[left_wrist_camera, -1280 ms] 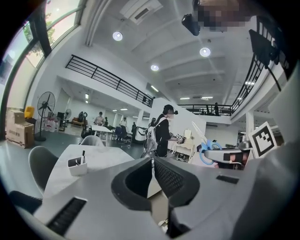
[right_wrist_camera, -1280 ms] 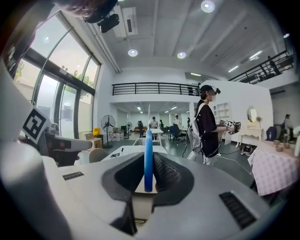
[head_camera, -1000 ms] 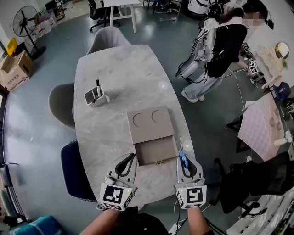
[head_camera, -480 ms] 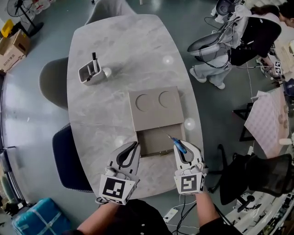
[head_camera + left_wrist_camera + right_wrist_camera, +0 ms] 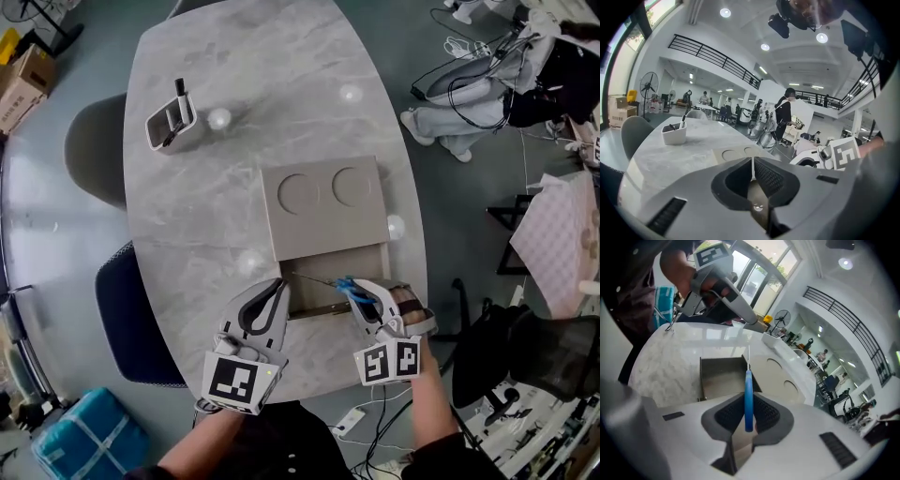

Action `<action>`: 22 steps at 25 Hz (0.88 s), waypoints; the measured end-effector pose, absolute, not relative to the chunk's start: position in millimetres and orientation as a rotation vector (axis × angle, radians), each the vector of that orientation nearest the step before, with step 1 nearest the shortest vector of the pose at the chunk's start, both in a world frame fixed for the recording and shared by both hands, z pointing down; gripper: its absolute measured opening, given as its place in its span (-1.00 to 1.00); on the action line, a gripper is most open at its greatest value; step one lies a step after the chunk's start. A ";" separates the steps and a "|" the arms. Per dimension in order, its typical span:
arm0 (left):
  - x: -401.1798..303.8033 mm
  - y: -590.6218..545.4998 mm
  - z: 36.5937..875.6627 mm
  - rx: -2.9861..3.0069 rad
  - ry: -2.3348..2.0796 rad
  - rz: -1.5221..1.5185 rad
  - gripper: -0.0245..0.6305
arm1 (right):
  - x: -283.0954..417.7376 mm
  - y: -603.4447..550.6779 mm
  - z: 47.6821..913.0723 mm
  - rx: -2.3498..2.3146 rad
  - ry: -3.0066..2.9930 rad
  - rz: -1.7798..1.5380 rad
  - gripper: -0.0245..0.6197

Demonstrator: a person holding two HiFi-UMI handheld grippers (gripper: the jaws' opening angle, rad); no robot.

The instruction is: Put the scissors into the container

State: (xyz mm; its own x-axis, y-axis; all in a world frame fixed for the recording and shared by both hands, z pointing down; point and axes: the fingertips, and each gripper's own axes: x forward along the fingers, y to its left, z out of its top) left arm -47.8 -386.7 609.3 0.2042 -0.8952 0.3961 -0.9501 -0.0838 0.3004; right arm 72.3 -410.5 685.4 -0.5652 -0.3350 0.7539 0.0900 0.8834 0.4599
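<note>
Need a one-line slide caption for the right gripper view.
Right gripper clamps blue-handled scissors in its jaws, blades pointing toward the beige container and its open compartment.

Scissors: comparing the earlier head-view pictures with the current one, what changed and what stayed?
The right gripper, shut on the scissors, swung their blades from pointing away, beside the container, to pointing left over its open compartment. The left gripper stayed shut and empty by the compartment's left edge.

— What's on the desk [image 5: 206,216]?
— It's a grey marbled oval top. A flat tan container [image 5: 323,211] lies near the front edge, its open compartment toward the person.
— Anything else?
— A white holder [image 5: 172,120] stands well apart, at the far left.
</note>
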 end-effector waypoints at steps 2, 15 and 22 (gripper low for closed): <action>-49.1 -389.9 614.2 1.989 -1.707 0.152 -0.84 | 72.4 -411.5 696.9 0.109 -2.053 -0.608 -0.79; -48.8 -397.3 643.6 1.937 -1.684 0.196 -0.84 | 55.6 -429.8 732.5 0.008 -1.845 -0.921 -0.79; -49.7 -396.0 653.5 1.919 -1.682 0.192 -0.84 | 58.8 -433.4 746.8 -0.018 -1.799 -1.016 -0.78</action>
